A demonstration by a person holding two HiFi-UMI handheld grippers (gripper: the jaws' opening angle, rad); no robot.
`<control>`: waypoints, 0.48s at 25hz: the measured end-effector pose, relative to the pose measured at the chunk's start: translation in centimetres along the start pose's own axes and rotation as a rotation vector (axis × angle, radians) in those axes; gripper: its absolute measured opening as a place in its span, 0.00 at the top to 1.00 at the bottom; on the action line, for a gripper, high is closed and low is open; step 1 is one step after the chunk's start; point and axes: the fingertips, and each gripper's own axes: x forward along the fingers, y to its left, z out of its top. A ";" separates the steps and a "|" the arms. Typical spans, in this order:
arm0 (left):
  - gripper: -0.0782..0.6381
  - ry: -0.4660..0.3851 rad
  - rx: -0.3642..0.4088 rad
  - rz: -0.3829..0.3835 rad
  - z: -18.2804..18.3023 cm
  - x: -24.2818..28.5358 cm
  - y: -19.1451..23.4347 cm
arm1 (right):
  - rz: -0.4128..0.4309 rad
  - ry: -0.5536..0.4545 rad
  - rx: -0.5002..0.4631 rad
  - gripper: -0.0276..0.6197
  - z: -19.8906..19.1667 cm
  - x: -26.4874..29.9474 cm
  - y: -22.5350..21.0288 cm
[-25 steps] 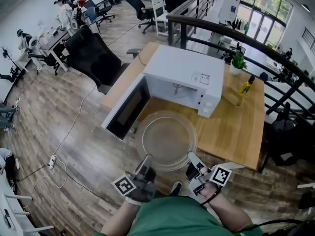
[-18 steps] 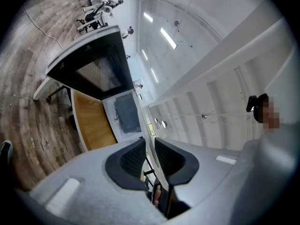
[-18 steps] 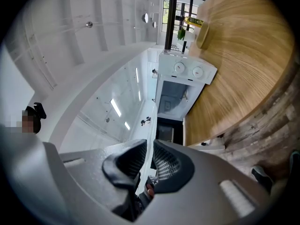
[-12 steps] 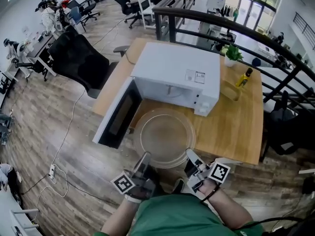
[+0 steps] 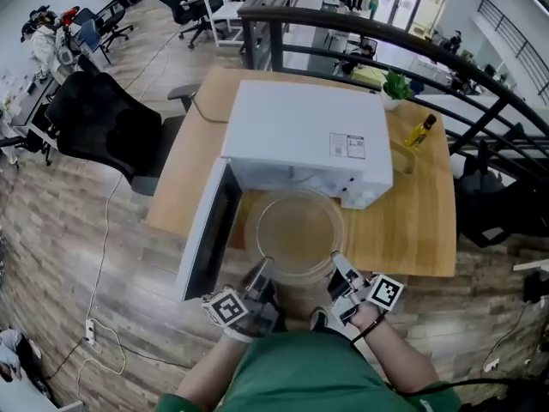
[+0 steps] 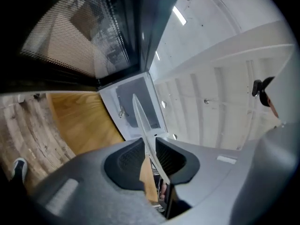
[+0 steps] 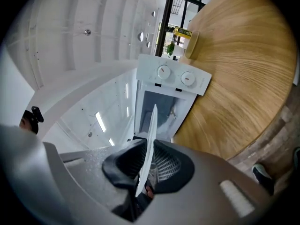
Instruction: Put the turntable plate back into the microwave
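Observation:
The clear glass turntable plate (image 5: 296, 230) hangs level just in front of the white microwave (image 5: 300, 140), whose door (image 5: 210, 230) stands swung open to the left. My left gripper (image 5: 257, 275) holds the plate's near left rim and my right gripper (image 5: 340, 269) its near right rim. In the left gripper view the plate's edge (image 6: 140, 116) runs between the pads of the left gripper (image 6: 149, 156), whose jaws are opening slightly while the rim stays between them. In the right gripper view the right gripper (image 7: 147, 165) is shut on the rim (image 7: 151, 130), facing the open cavity (image 7: 161, 111).
The microwave stands on a wooden table (image 5: 412, 221) with a yellow bottle (image 5: 420, 131) and a small plant (image 5: 395, 84) at its far right. A black office chair (image 5: 94, 118) is left of the table. A dark railing (image 5: 343, 24) runs behind.
Both grippers carried the plate forward and a little lower. It went from the table's near edge to right in front of the microwave's opening.

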 end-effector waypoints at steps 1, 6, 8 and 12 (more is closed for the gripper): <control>0.78 0.019 0.016 -0.005 0.6 0.7 0.5 | 0.000 -0.010 -0.006 0.89 0.2 0.8 -0.5; 0.78 0.069 -0.016 -0.001 2.5 3.2 3.4 | 0.001 -0.071 0.006 0.88 1.3 3.7 -2.4; 0.78 0.076 -0.020 -0.009 2.8 4.2 4.2 | -0.008 -0.089 0.012 0.88 2.0 4.5 -3.1; 0.78 0.085 -0.017 0.003 2.8 5.9 5.8 | -0.017 -0.086 0.002 0.89 3.4 5.6 -4.6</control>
